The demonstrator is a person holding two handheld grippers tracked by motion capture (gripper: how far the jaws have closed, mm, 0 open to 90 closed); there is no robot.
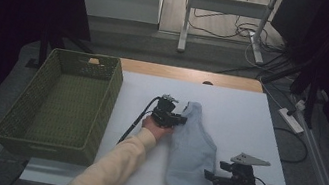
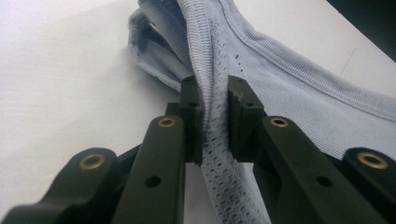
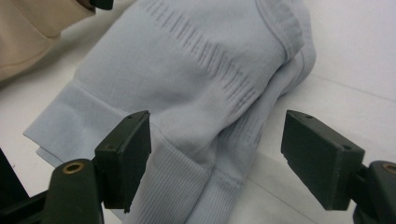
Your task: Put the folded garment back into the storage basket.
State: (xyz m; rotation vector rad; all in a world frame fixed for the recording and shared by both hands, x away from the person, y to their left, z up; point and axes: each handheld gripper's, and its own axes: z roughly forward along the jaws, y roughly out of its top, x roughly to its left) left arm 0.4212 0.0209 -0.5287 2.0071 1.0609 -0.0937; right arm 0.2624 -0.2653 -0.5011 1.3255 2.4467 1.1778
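Jaws first: my left gripper [image 2: 215, 116] has its jaws clamped on a ribbed, perforated edge of the light blue knit garment [image 2: 289, 79], the fabric pinched into a thin fold between the two pads. My right gripper [image 3: 215, 154] has its jaws spread wide apart, one on each side of the garment's lower hem, and I cannot tell whether either one touches the cloth.

From the high view I see the garment [image 1: 192, 148] lying folded lengthwise on the white worktop [image 1: 239, 115], running from the left gripper [image 1: 176, 117] at its far end down to the right gripper [image 1: 211, 177] at its near corner. A green woven basket [image 1: 108, 108] sits at the worktop's left side, well apart from the garment. Beyond the worktop I see a metal frame [image 1: 227, 6] with cables and a power strip [image 1: 290, 119] on the floor.

My cream sleeve [image 1: 115, 165] crosses the near worktop beside the garment. The room's sides are too dark to make out.
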